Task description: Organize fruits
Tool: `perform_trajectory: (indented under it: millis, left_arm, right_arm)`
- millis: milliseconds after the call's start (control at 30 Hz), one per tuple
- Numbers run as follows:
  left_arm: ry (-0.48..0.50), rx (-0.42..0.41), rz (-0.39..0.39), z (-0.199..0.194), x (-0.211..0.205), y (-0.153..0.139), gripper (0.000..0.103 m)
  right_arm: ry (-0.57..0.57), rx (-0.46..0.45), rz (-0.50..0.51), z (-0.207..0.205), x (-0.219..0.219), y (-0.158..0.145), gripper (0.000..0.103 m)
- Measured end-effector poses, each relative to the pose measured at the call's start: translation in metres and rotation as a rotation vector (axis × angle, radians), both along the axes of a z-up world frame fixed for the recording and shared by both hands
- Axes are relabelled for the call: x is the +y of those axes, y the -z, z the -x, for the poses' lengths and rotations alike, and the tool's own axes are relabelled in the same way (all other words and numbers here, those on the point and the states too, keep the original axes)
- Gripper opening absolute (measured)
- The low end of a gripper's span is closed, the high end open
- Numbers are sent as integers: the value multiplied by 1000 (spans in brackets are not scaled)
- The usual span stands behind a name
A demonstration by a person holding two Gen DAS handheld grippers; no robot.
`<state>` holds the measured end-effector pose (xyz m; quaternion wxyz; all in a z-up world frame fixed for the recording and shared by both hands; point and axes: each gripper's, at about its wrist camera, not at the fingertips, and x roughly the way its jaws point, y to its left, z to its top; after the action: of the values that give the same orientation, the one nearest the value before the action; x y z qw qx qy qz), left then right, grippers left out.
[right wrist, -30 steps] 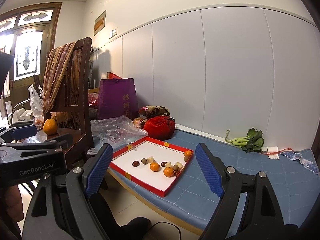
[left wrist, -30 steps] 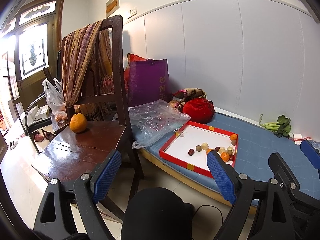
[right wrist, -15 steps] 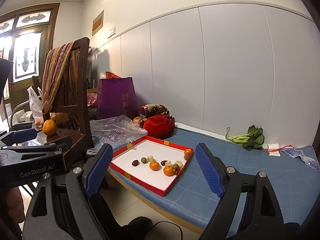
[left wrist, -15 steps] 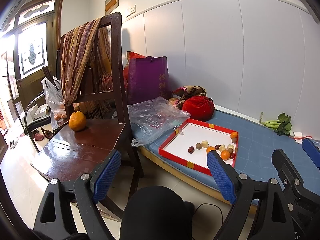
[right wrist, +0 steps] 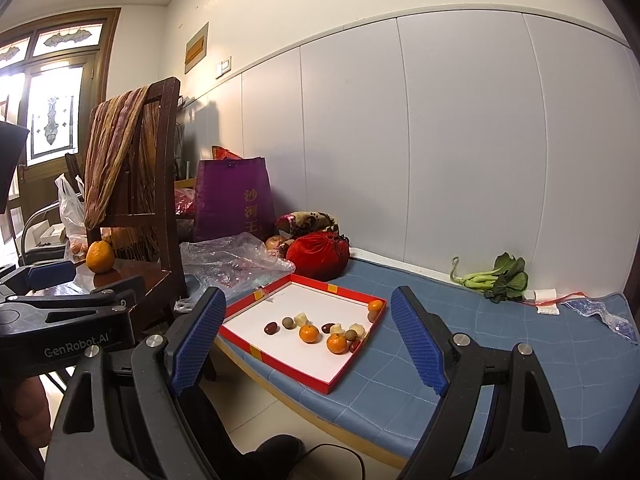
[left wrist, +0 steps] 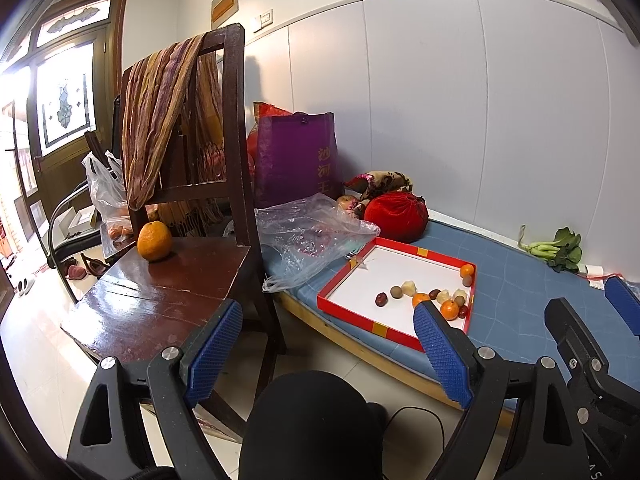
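A red-rimmed white tray (left wrist: 340, 281) (right wrist: 256, 297) lies on the blue mattress and holds small oranges (left wrist: 449, 309) (right wrist: 309, 333), dark dates (right wrist: 271, 328) and pale round fruits. A large orange (left wrist: 154, 241) (right wrist: 100, 256) stands on the wooden chair seat. My left gripper (left wrist: 328, 344) is open and empty, held back above the floor, short of chair and tray. My right gripper (right wrist: 306, 338) is open and empty, also held back from the tray. The left gripper's body shows at the left of the right wrist view (right wrist: 68, 320).
A wooden chair (left wrist: 168, 280) with a striped scarf stands left of the mattress (right wrist: 500, 344). A clear plastic bag (left wrist: 308, 236), purple bag (left wrist: 296, 160), red pouch (left wrist: 396, 216) and leafy greens (right wrist: 496, 280) lie on or beside the mattress. A black shape (left wrist: 312, 428) sits below the grippers.
Both grippers have risen or tilted slightly; the scene sits a little lower in view. Both stay open and empty. No object has moved.
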<state>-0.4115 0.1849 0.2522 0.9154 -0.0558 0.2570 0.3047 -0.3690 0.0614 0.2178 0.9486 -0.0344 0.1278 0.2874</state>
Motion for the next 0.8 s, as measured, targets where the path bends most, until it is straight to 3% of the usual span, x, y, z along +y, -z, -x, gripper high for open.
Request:
perform_trajectory:
  millis: [800]
  left_arm:
    - [-3, -3, 2, 0, 1, -1, 89]
  right_arm:
    - [-6, -3, -3, 0, 2, -3, 85]
